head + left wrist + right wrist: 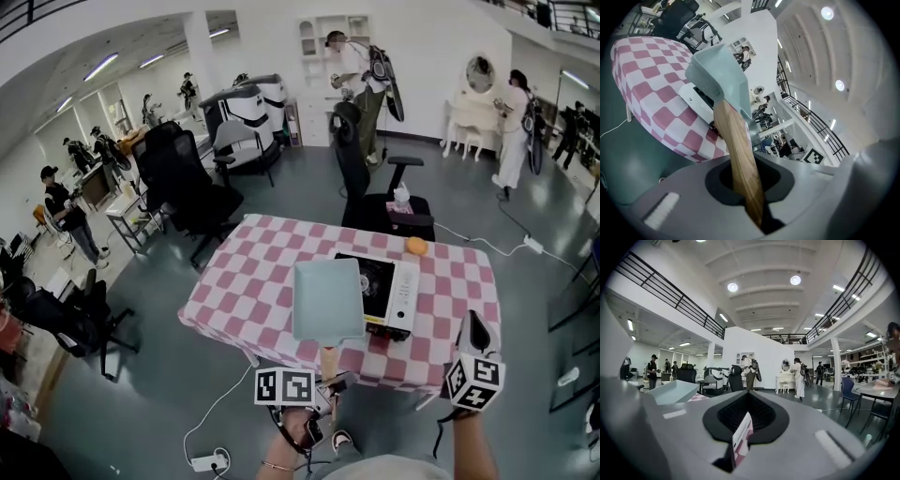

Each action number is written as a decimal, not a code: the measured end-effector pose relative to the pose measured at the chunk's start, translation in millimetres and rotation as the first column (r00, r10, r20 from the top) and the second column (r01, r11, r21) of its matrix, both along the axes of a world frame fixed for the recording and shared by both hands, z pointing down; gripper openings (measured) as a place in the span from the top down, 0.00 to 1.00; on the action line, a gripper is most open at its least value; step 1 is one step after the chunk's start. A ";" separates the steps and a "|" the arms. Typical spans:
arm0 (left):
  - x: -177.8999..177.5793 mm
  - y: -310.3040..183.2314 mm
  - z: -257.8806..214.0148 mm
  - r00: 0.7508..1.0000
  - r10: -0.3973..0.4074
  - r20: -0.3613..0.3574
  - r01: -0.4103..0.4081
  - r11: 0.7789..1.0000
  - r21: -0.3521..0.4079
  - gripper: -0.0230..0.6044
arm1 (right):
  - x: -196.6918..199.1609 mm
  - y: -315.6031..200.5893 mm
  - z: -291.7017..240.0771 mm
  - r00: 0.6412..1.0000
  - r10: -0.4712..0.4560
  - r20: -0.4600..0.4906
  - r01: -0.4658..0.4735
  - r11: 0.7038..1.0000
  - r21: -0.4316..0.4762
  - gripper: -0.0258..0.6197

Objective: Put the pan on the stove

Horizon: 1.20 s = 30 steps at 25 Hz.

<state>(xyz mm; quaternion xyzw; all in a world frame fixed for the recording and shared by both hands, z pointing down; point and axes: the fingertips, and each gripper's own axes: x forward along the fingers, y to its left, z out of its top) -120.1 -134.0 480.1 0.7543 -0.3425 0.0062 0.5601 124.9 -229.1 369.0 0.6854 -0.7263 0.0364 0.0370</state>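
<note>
Task progress, pan in transit. The pale teal square pan (pixel 328 300) is carried by its light wooden handle (pixel 328 361), on which my left gripper (pixel 330 382) is clenched; the left gripper view shows the handle (pixel 738 150) wedged between the closed jaws. The pan overlaps the left part of the white tabletop stove with a black burner plate (pixel 398 291), which stands on the pink-and-white checked table (pixel 253 272). I judge it raised and tilted, not yet seated: in the left gripper view its body (pixel 724 75) hangs above the stove (pixel 696 101). My right gripper (pixel 473 328) waits at the near right, jaws drawn together on nothing. Done: pick-up and approach. Left: centre over the burner, lower, let go.
</note>
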 end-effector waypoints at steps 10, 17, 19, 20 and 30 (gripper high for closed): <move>-18.1 -34.5 14.8 0.999 0.019 0.030 -0.017 0.999 -0.043 0.93 | -10.5 -38.1 37.8 1.000 0.018 0.022 -0.016 0.996 -0.083 0.95; -9.0 -45.8 18.0 0.999 0.031 0.039 -0.029 0.997 -0.071 0.93 | -9.2 -68.6 51.6 0.997 0.005 0.074 0.004 0.993 -0.115 0.95; -7.8 -48.2 19.3 0.998 0.040 0.047 -0.036 0.996 -0.076 0.93 | -10.6 -75.8 53.1 0.997 -0.002 0.077 0.011 0.993 -0.118 0.95; -6.9 -50.0 19.8 0.998 0.042 0.047 -0.039 0.996 -0.080 0.93 | -11.0 -79.7 53.5 0.997 -0.005 0.078 0.015 0.993 -0.118 0.95; 2.7 -62.5 25.2 0.995 0.073 0.066 -0.066 0.991 -0.113 0.93 | -1.3 -106.7 61.1 0.996 -0.005 0.086 0.017 0.990 -0.142 0.95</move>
